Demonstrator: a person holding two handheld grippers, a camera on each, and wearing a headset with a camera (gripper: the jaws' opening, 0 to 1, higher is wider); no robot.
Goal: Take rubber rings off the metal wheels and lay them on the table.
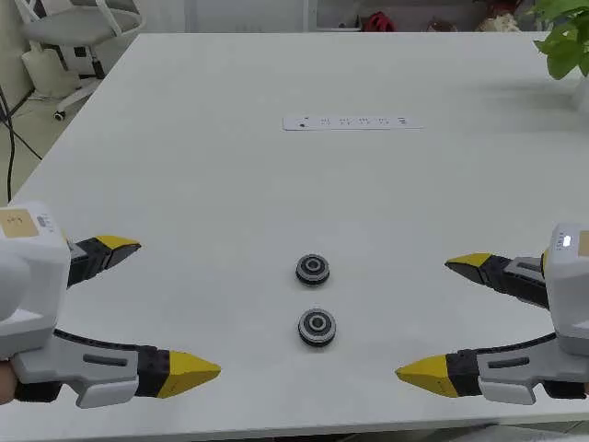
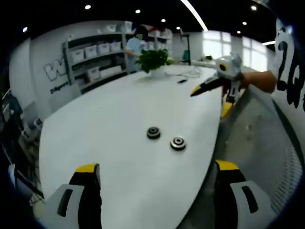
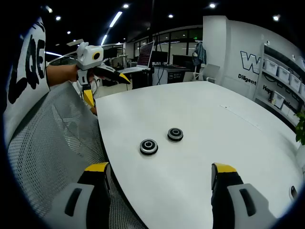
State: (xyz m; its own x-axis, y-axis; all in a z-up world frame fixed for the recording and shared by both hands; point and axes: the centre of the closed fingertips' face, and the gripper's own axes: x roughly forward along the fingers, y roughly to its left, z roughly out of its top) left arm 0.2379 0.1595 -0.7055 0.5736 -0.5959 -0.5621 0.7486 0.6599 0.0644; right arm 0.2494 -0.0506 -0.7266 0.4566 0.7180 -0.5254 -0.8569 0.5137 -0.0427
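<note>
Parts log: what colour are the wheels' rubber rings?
Black, on the near wheel and far wheel; clearest in head view.

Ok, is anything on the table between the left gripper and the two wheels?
Nothing visible. Bare table lies between the open left gripper and the near wheel and far wheel; the power strip sits well beyond them.

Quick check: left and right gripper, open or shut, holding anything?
Left gripper: open, holding nothing.
Right gripper: open, holding nothing.
</note>
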